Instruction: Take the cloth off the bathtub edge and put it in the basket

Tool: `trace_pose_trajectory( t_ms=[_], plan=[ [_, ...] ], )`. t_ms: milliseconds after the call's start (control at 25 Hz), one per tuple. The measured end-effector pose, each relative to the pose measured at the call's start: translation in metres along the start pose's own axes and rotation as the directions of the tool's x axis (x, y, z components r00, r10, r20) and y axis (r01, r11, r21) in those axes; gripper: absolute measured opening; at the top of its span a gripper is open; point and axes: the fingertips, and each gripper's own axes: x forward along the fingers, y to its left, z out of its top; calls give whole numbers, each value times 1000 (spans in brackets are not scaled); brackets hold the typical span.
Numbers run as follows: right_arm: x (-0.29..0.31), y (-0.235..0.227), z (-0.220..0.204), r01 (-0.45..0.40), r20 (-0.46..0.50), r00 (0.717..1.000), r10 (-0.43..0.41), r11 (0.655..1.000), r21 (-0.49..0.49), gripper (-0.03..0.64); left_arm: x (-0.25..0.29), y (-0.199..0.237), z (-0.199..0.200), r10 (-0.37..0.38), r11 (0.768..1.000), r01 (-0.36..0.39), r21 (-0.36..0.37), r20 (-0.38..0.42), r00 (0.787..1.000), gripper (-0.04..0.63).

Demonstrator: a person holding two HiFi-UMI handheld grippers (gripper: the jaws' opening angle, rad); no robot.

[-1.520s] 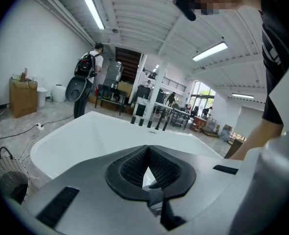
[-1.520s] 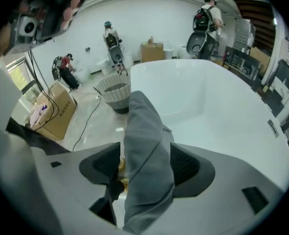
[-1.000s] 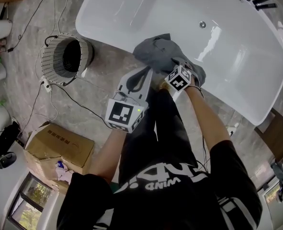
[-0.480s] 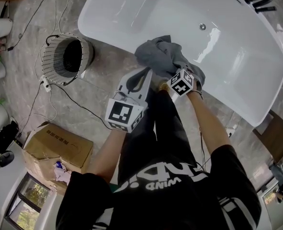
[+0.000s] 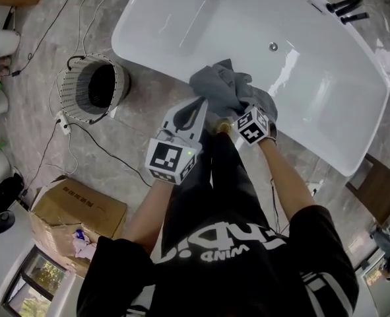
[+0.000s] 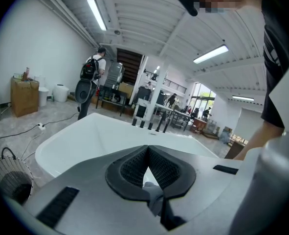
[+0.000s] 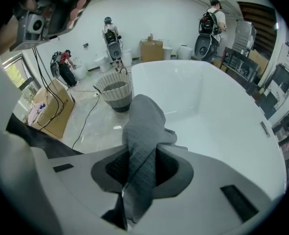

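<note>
The grey cloth (image 5: pixel 222 86) is bunched at the near rim of the white bathtub (image 5: pixel 313 78). My right gripper (image 5: pixel 239 107) has just been closing and is shut on a fold of it. In the right gripper view the cloth (image 7: pixel 142 126) stands up between the pads of the right gripper (image 7: pixel 143 148), over the bathtub (image 7: pixel 217 116). My left gripper (image 5: pixel 200 105) is shut beside the cloth's near edge. Its closed tips (image 6: pixel 147 147) point across the bathtub (image 6: pixel 85 141) with nothing between them. The wicker basket (image 5: pixel 92 84) stands on the floor to the left, also visible as the basket (image 7: pixel 116 93).
Cables (image 5: pixel 109 140) trail over the floor between basket and tub. A cardboard box (image 5: pixel 76 210) sits at lower left. Black tap fittings (image 5: pixel 343 6) are on the tub's far rim. People with backpacks (image 6: pixel 90 82) stand in the background.
The right gripper has closed on the cloth and lifted it, so the cloth is gathered higher and narrower. The left gripper has risen slightly.
</note>
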Motion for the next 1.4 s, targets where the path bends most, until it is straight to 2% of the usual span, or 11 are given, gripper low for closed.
trace_pose_trajectory(
  t_ms=[240,400,640,800,920,1080,1280,1400],
  plan=[
    [-61,1,34,37,108,993,-42,998,51,94,-15,-11,19,-5,1000,5,10,20,1000,14],
    [-125,-9,73,87,220,970,-108,991,104,94,-29,-20,43,-12,1000,11,27,47,999,14],
    [-238,-11,125,148,392,899,-195,978,147,94,-56,-47,87,-17,997,10,71,107,994,13],
    [-312,-11,165,198,507,830,-233,973,122,94,-76,-59,122,0,995,-17,98,171,985,14],
    [-346,-12,183,225,571,783,-246,968,110,94,-89,-61,136,28,994,-50,99,216,976,13],
    [-367,-10,200,217,617,754,-225,972,90,94,-103,-60,143,76,992,-99,84,245,967,14],
    [-371,1,224,173,652,745,-144,985,20,94,-123,-57,143,165,981,-187,57,265,950,13],
    [-370,15,243,133,671,738,-65,990,-50,94,-141,-54,140,247,965,-263,21,276,929,14]
  ],
)
